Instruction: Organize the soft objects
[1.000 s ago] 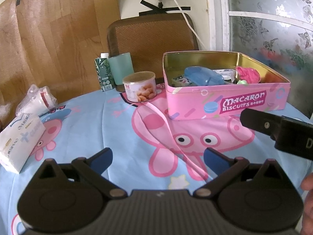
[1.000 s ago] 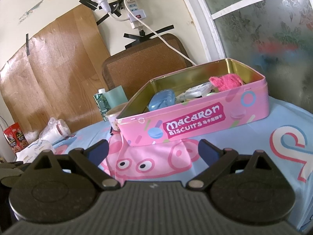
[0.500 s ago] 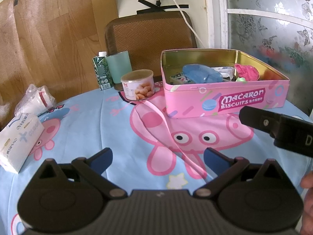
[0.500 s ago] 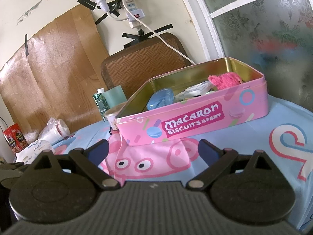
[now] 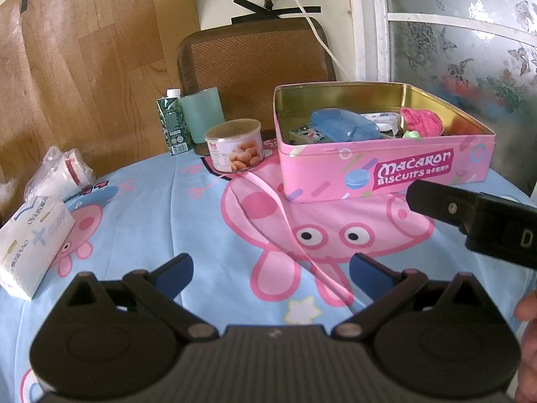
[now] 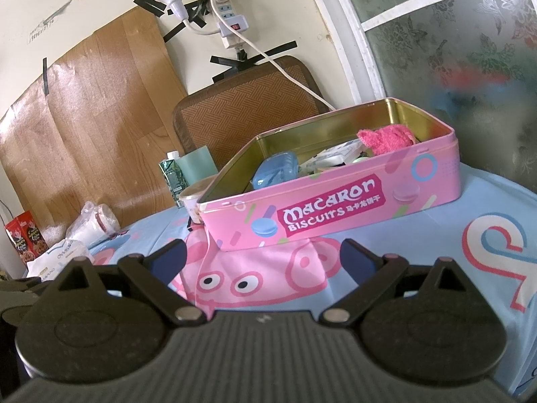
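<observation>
A: Both empty? Where's the soft stuff?
B: Yes, left gripper (image 5: 266, 268) and right gripper (image 6: 263, 257) gape empty. Pink cloth (image 6: 386, 139) lies inside the tin (image 6: 335, 208).
A: Risk?
B: Probably snagging the tin's rim, dragging it.

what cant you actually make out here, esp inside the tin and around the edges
- Pink tin floor, both views: its front wall and the blue pouch, pink fuzzy cloth and white packets hide what lies beneath.
- Small green item, left view: mostly behind the tin wall, unidentifiable.
- Snack can, right view: largely hidden behind the tin.
- Tissue pack print, left view: too small to read.
- Right gripper and left gripper: open, empty.
</observation>
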Available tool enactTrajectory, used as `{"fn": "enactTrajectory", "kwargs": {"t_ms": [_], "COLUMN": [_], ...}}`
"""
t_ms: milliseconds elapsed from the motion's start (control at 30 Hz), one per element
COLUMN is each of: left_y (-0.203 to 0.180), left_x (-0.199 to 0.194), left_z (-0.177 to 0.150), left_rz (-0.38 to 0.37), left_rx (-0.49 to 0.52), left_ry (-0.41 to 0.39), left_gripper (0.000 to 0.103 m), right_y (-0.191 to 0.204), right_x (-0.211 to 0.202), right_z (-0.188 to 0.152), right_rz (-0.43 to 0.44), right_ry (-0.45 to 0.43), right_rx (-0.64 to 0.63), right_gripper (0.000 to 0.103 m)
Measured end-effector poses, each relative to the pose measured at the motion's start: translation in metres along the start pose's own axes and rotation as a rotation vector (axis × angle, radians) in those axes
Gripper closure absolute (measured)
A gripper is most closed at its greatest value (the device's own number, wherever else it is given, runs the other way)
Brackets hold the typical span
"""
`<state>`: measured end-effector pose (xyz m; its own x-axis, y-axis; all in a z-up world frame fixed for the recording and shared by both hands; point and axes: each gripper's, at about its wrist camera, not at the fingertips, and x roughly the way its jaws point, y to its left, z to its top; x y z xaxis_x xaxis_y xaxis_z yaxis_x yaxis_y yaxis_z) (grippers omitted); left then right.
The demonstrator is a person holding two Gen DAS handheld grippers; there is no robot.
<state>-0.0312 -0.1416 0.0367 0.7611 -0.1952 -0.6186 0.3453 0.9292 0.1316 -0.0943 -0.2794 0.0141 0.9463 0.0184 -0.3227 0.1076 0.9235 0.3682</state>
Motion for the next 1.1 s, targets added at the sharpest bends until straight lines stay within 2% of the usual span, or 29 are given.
{"fn": "enactTrajectory", "kwargs": {"t_ms": [1100], "left_y": [-0.0018], "left_x": [0.0014], "left_z": [-0.0014], "left_rz": [-0.005], "left_rx": [0.014], "left_ry": [0.007], "left_gripper": [0.0], "right_y": [-0.0017], "right_x": [0.0], "right_z": [-0.0003], "right_rz": [-0.004], "right_ry": [0.002], "right_rx": [0.006], "right_gripper": [0.004]}}
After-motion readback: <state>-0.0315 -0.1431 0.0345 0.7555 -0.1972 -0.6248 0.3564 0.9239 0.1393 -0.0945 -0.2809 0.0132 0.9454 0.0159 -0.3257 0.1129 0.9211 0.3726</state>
